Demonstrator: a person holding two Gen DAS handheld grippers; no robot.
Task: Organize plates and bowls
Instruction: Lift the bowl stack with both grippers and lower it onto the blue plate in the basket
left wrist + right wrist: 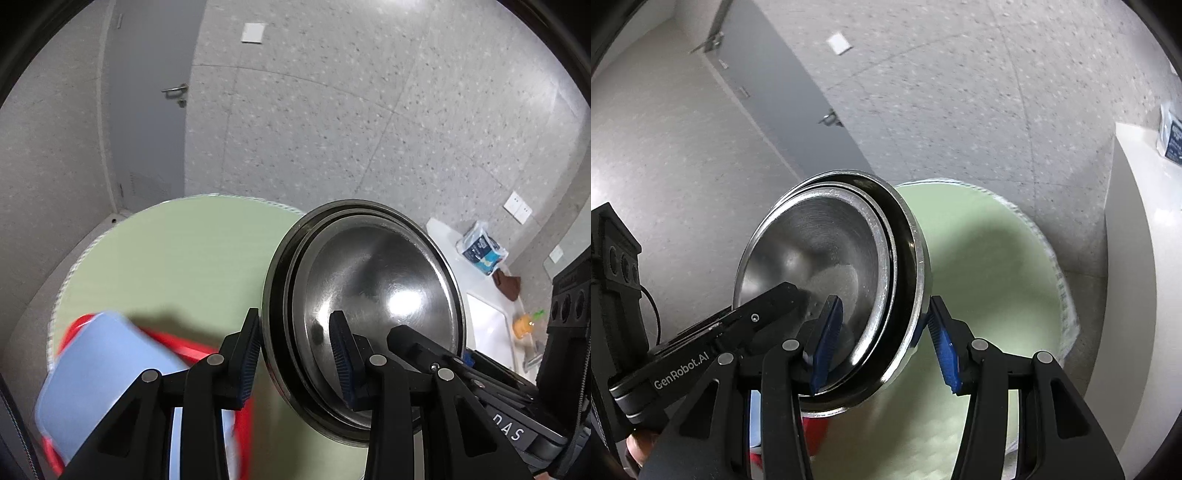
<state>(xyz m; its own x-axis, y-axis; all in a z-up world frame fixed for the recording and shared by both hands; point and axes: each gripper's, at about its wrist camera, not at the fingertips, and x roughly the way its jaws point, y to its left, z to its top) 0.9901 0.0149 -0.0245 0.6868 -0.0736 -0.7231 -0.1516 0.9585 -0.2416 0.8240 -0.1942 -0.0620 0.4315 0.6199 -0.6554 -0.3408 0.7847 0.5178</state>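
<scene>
A round green desk lies below. Above it, tilted on edge, a nested stack of steel bowls hangs between both tools: the left hand-held gripper and right hand-held gripper each clench its rim from opposite sides.

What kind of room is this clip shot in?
Probably a small kitchenette or utility room. A white counter with a sink runs along a speckled tiled wall with sockets, a grey door stands nearby, and nested steel bowls are held over a round green table.
</scene>
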